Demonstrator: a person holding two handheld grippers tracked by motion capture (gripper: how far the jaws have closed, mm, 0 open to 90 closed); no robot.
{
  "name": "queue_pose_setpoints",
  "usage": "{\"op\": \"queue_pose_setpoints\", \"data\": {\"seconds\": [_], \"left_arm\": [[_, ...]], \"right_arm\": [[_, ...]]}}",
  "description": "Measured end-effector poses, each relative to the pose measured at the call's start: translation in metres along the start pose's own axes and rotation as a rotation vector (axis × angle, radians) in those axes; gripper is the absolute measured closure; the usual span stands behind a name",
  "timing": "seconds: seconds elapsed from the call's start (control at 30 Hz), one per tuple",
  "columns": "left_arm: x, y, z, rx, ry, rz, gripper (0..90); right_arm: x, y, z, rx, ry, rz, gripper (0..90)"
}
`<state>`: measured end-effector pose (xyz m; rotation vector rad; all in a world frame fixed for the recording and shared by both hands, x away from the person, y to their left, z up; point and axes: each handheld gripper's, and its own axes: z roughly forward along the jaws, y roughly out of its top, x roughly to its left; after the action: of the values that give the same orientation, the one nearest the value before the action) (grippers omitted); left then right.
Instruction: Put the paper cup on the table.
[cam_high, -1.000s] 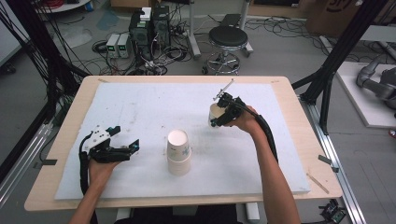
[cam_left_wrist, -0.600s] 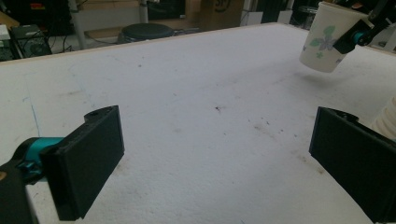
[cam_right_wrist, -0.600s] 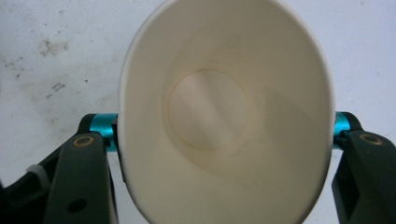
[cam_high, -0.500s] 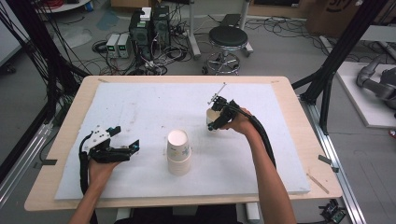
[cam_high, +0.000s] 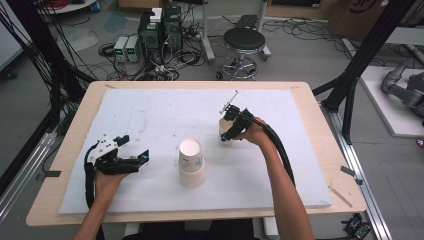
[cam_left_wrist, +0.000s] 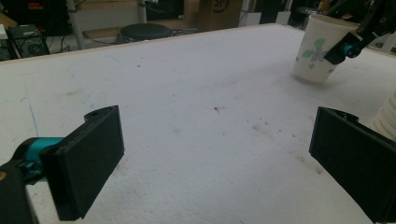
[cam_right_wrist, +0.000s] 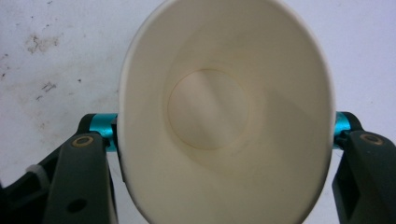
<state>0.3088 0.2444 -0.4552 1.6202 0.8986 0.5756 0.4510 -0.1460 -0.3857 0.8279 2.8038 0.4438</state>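
Bare white mat (cam_high: 150, 115) btwn left gripper (cam_high: 134, 159) & far edge; cup stack (cam_high: 191, 162) prob. nearest obstacle, centre.

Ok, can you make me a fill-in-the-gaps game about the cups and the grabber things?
1. The right gripper is shut on a paper ____.
2. Inside, that held cup is ____.
3. The left gripper's jaws stand wide ____.
4. The stack of cups stands on the white ____.

Missing words: cup; empty; open; mat

text: none legible | cardboard box (cam_high: 367, 12): dark printed marks, too blurred to read
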Motion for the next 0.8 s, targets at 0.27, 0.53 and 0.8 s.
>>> {"op": "queue_pose_setpoints", "data": {"seconds": [0.27,0.53,0.8], "left_arm": [[0.0000,-0.0001,-0.0001,0.003,-0.005,0.001,3.2],[0.0003,-0.0004,-0.0005,0.000,-0.005,-0.004,3.2],[0.0002,-0.0006,-0.0007,-0.001,-0.006,-0.009,3.2]], "right_arm": [[0.0011,0.0009,0.0059,0.009,-0.004,-0.002,33.6],[0.0025,0.0016,0.0075,0.013,-0.015,-0.012,27.8],[0.0028,0.0007,0.0099,0.009,-0.023,0.008,14.1]]}}
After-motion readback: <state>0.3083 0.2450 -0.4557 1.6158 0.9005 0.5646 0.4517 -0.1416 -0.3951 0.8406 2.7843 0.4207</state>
